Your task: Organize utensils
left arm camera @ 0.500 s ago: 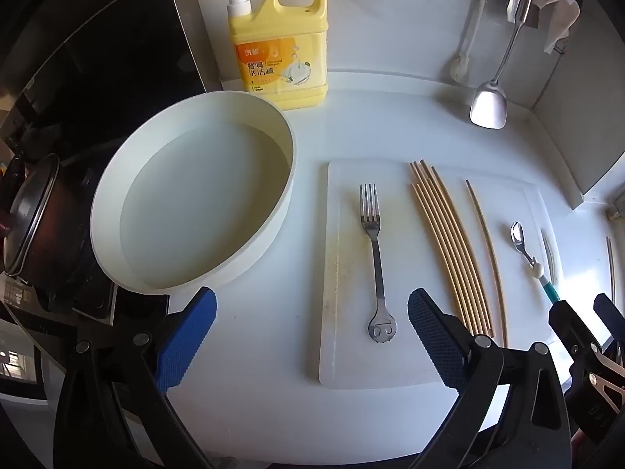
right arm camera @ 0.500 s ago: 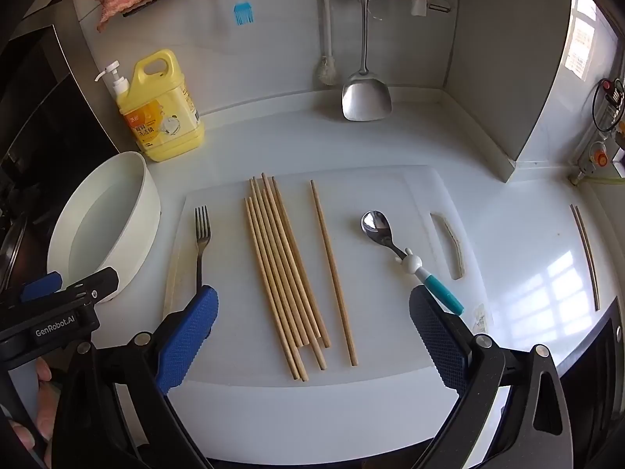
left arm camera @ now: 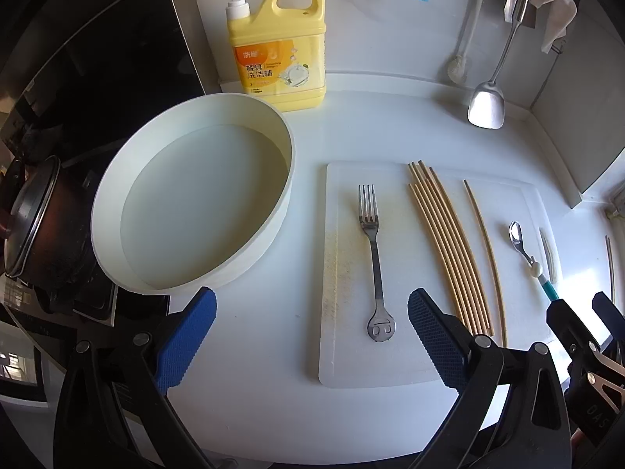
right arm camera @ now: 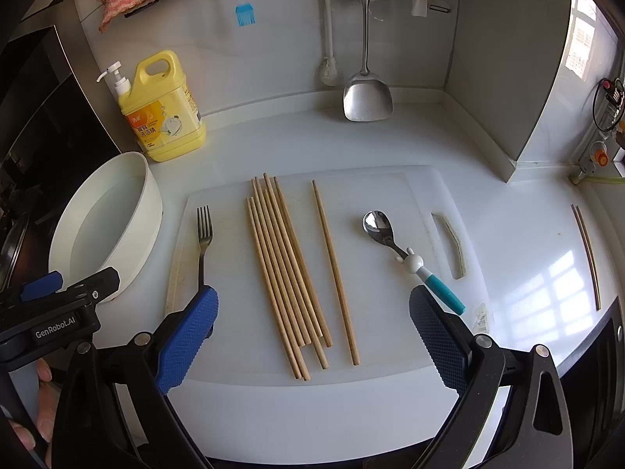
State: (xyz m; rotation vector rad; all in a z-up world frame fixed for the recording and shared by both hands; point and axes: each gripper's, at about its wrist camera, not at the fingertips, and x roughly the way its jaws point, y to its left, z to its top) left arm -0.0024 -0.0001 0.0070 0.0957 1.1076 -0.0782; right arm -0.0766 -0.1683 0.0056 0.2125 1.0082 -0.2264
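Note:
A white cutting board (right arm camera: pixel 390 187) (left arm camera: pixel 343 371) lies on the counter. On it from left to right lie a metal fork (right arm camera: pixel 203 234) (left arm camera: pixel 373 250), a bundle of several wooden chopsticks (right arm camera: pixel 285 269) (left arm camera: pixel 445 242), a single chopstick (right arm camera: pixel 334 269) (left arm camera: pixel 486 250), and a spoon with a teal handle (right arm camera: pixel 406 258) (left arm camera: pixel 527 254). My left gripper (left arm camera: pixel 310 338) is open and empty, above the board's near left edge by the fork's handle. My right gripper (right arm camera: pixel 312 336) is open and empty, above the near ends of the chopsticks.
A white round basin with water (left arm camera: pixel 195 203) (right arm camera: pixel 105 230) stands left of the board. A yellow detergent bottle (left arm camera: pixel 279 51) (right arm camera: pixel 162 113) stands at the back wall. A metal spatula (right arm camera: pixel 367 93) (left arm camera: pixel 488 105) hangs at the back. Two chopsticks (right arm camera: pixel 586 254) lie far right. A dark pot (left arm camera: pixel 35 226) is far left.

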